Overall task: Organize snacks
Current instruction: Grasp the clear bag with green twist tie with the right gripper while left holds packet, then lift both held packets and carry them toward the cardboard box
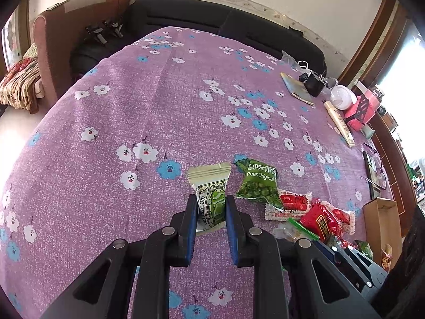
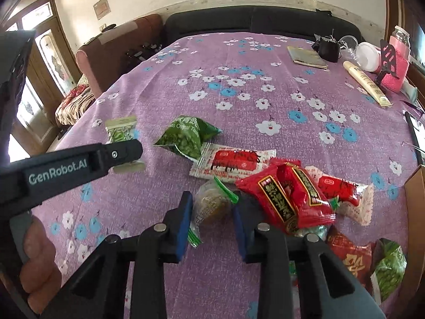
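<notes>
My left gripper (image 1: 211,200) is shut on a pale green snack packet (image 1: 211,186), held just above the purple flowered tablecloth (image 1: 132,106); it also shows in the right wrist view (image 2: 120,131), gripped by the left gripper (image 2: 127,148). A dark green peas packet (image 1: 259,183) lies just right of it. My right gripper (image 2: 212,199) is open around a clear-wrapped round brownish snack (image 2: 211,204) with green ends. Red packets (image 2: 287,196) and a white-and-red packet (image 2: 233,160) lie in a pile to its right.
More snacks (image 2: 387,268) lie at the lower right beside a cardboard box (image 1: 382,226). At the far right edge stand a notebook (image 2: 306,57), a black pouch (image 2: 329,49), a white cup (image 2: 368,55), a pink holder (image 2: 399,66) and a cream tube (image 2: 366,83). A dark sofa (image 2: 252,21) is behind.
</notes>
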Demonstrator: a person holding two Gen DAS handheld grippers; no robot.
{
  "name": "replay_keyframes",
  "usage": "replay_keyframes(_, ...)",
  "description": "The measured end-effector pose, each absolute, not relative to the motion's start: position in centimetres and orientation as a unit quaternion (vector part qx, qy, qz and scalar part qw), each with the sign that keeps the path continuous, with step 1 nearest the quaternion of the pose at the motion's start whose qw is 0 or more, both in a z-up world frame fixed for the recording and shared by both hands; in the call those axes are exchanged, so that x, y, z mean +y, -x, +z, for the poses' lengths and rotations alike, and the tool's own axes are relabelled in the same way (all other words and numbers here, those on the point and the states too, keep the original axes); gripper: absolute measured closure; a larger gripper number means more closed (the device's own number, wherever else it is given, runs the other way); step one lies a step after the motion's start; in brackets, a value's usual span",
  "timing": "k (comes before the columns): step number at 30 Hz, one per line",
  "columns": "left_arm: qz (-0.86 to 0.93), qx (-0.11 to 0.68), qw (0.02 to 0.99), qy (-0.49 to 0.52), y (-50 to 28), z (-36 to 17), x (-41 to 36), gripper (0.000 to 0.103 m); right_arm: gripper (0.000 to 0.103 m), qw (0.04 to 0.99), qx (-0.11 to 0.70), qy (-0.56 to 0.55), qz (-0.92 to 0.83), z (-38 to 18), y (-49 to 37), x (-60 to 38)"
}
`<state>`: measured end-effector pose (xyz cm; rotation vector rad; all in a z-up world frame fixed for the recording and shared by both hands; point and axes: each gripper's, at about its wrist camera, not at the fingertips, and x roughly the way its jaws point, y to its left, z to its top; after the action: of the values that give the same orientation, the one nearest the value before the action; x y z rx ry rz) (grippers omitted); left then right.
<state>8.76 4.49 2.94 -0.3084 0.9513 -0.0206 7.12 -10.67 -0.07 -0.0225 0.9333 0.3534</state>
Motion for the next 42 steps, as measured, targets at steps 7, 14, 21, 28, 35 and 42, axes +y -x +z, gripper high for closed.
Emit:
replay_keyframes(7,-0.032,0.46,0.876,0.144,-8.7,2.9,3.6,0.083,0.078,0.894,0.416,0.004,0.166,1.6,-6.1,-11.4)
replay_keyframes(14,-0.055,0.457,0.875,0.151,-8.6,3.1,3.1,0.083,0.078,0.899,0.409,-0.027,0.156,2.4,-6.4,-12.8)
replay_keyframes(21,-0.077,0.447,0.879,0.144,-8.2,3.5,2.2,0.083,0.078,0.9,0.408,-0.045,0.147,2.6,-6.6,-13.6)
replay_keyframes(28,-0.092,0.443,0.882,0.132,-8.0,3.6,1.3,0.083,0.078,0.901,0.407,-0.057,0.137,2.7,-6.8,-14.3)
replay_keyframes(35,-0.1,0.442,0.882,0.128,-7.9,3.7,0.9,0.083,0.078,0.902,0.406,-0.067,0.127,2.8,-7.0,-14.9)
replay_keyframes(42,-0.109,0.441,0.882,0.125,-7.9,3.7,0.5,0.083,0.078,0.903,0.404,-0.076,0.124,2.9,-7.1,-15.3)
